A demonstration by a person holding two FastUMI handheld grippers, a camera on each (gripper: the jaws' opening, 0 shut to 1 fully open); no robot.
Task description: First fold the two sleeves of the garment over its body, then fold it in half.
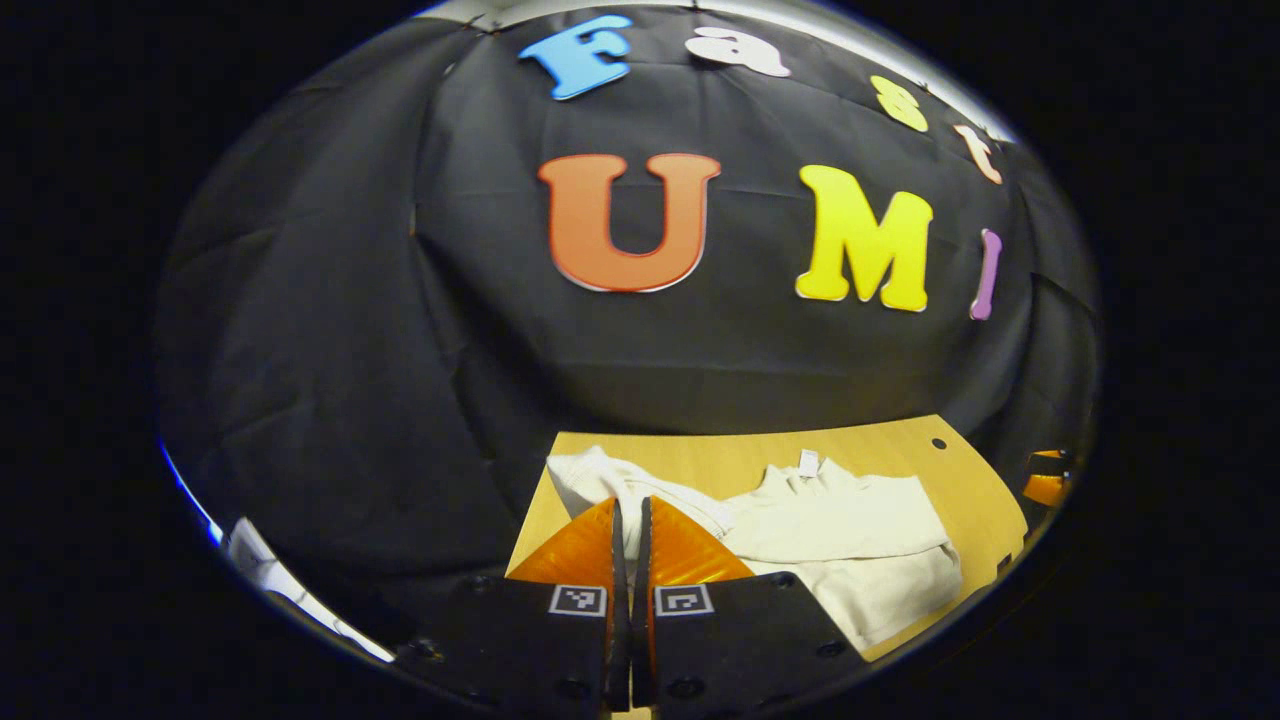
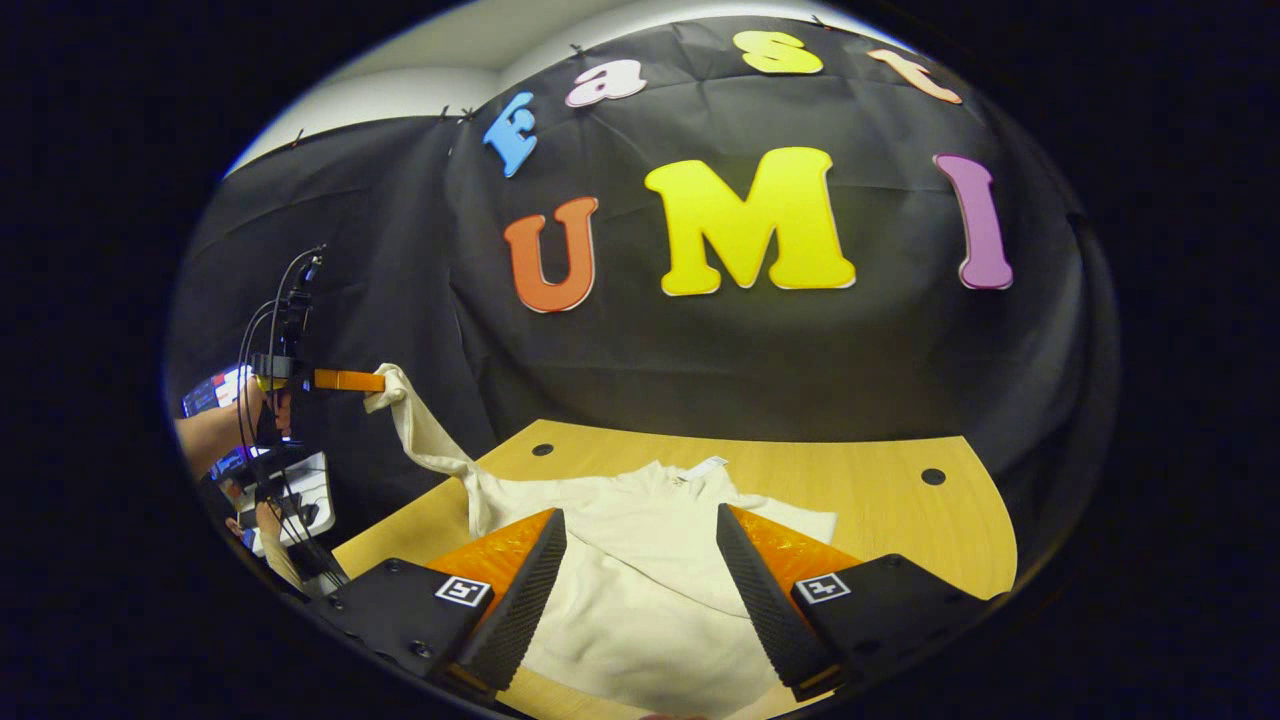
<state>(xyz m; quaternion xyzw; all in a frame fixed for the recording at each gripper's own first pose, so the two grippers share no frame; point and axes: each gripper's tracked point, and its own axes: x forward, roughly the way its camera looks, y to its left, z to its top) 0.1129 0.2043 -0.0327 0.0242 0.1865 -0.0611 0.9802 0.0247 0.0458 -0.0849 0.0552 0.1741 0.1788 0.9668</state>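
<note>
A cream long-sleeved garment (image 2: pixel 640 590) lies on the wooden table (image 2: pixel 860 500), collar toward the booth's wall. One sleeve (image 2: pixel 430 440) is pulled up off the table's left side, its cuff pinched in my left gripper (image 2: pixel 378 382), which a hand (image 2: pixel 215 435) holds. In the left gripper view the left gripper (image 1: pixel 630 508) is shut with that sleeve (image 1: pixel 600 475) between its fingers; the garment body (image 1: pixel 850 530) lies to the right with the other sleeve laid across it. My right gripper (image 2: pixel 640 520) hovers open above the garment's body, touching nothing.
The table (image 1: pixel 900 445) has small round holes (image 2: pixel 933 476) near its back edge. Black cloth walls close the booth behind and to the left. Cables and a stand (image 2: pixel 285 500) sit off the table's left side. Bare tabletop lies right of the garment.
</note>
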